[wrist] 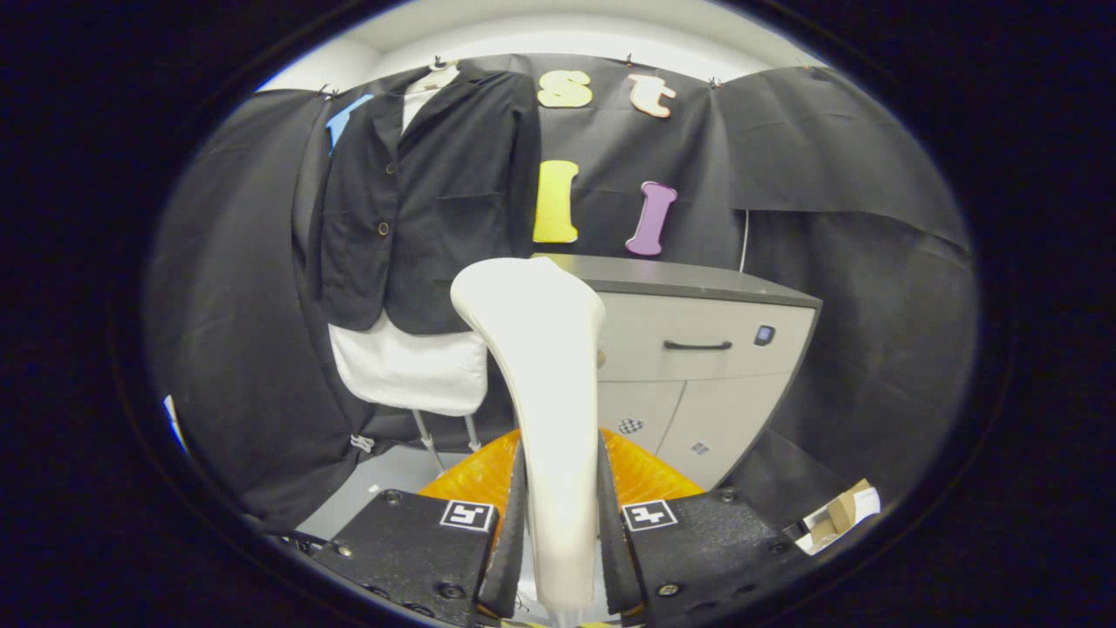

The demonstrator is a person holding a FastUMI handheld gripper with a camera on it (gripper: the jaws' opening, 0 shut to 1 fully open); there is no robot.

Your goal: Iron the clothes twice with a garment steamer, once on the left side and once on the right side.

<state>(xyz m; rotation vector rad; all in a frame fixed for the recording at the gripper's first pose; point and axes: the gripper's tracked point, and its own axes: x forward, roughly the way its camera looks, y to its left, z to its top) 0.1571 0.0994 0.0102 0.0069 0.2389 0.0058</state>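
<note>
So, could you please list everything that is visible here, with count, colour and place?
garment steamer: one, white, clamped between the fingers, head raised ahead of them
jacket: one, black, hanging on the booth wall, beyond the steamer to its left
white garment: one, under the jacket, its hem showing below
cabinet: one, light grey with dark top, behind the steamer to the right
cardboard box: one, brown, on the floor beside the right finger
tool: one, black, shut on the steamer's handle

A grey-topped cabinet (pixel 697 349) with a dark drawer handle (pixel 697 345) stands right of centre against the black booth wall (pixel 854 262), and a small cardboard box (pixel 839 516) lies on the floor at lower right.
</note>
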